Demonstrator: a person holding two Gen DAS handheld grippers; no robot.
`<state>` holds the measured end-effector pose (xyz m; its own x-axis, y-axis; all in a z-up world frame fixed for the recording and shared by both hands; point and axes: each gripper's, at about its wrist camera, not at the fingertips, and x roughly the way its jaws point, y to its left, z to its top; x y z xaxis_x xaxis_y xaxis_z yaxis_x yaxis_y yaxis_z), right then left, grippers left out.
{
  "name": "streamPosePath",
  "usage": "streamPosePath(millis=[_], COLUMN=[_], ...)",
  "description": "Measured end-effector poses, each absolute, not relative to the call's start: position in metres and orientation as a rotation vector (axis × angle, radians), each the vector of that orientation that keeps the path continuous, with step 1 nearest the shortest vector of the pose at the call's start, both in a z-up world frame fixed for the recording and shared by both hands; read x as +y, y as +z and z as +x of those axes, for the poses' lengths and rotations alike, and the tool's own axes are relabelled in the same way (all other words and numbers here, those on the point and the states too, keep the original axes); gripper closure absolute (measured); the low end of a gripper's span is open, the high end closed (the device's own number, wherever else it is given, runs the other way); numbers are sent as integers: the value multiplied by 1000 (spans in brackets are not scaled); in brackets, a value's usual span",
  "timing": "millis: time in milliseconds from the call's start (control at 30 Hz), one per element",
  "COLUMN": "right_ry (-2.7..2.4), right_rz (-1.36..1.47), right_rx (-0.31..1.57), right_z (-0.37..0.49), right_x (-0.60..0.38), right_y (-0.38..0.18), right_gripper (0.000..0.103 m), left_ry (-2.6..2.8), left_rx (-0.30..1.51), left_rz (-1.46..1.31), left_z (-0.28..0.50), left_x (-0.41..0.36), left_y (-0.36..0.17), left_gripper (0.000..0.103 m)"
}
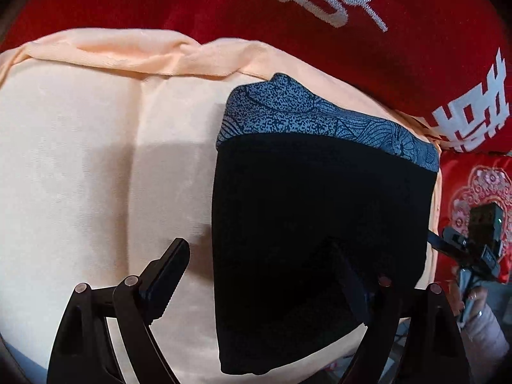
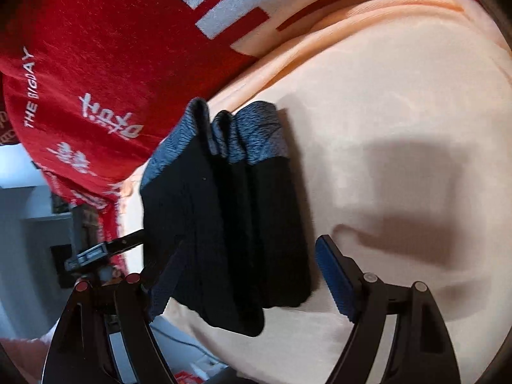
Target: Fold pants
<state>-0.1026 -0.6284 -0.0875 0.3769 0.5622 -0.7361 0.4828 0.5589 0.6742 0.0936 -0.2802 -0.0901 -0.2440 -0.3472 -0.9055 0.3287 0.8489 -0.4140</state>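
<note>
Both hand-held grippers, left (image 1: 259, 256) and right (image 2: 246, 256), gape open above the folded black pants (image 1: 320, 224) lying right of frame centre on a peach sheet (image 1: 96, 160), gripping nothing.

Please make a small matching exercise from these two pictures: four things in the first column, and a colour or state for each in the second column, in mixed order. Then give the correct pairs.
Things:
1. pants
2. waistband
3. cloth under the pants
4. blanket behind the cloth

Colour or state:
A. red with white lettering
B. pale peach, spread flat
C. grey-blue with a dark pattern
D. black, folded into a narrow stack

Pairs: 1-D, 2-C, 3-B, 4-A.
</note>
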Motion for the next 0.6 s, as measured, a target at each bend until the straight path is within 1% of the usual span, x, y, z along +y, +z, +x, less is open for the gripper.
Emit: streamPosePath(millis=[67,100,233,333,367,400,500,600], right_ry=[101,107,153,237,255,270,301,293], right_rz=[1044,1037,1019,1071,1075,1071,1046,1031], right_rx=[1259,1267,1319,1292,1285,1287,1304,1313], right_z=[-98,-97,-88,-81,-78,-73,-60,-53], right_x=[-629,-629,-630,-628,-626,-623,-614,-612], right_y=[-90,-92,-108,-114,-115,-118,-127,-127], right_gripper=[18,13,13,13,13,13,12,12], left_ry=[-667,-682,-726,-767,-778,-773,-797,-790], left_rx=[1725,1735,1768,1766,1764,1759,1762,1722], left_rz=[-33,-42,-90,-99,-92,-74,-85,-66], left_z=[95,96,102,102,101,100,99,98], left_x=[-279,-277,-278,-283,-286,-289,-296,-300], left_y=[-95,-98,-112,-115,-116,-118,-125,-122], left_gripper=[14,14,14,14,5,1,1,1])
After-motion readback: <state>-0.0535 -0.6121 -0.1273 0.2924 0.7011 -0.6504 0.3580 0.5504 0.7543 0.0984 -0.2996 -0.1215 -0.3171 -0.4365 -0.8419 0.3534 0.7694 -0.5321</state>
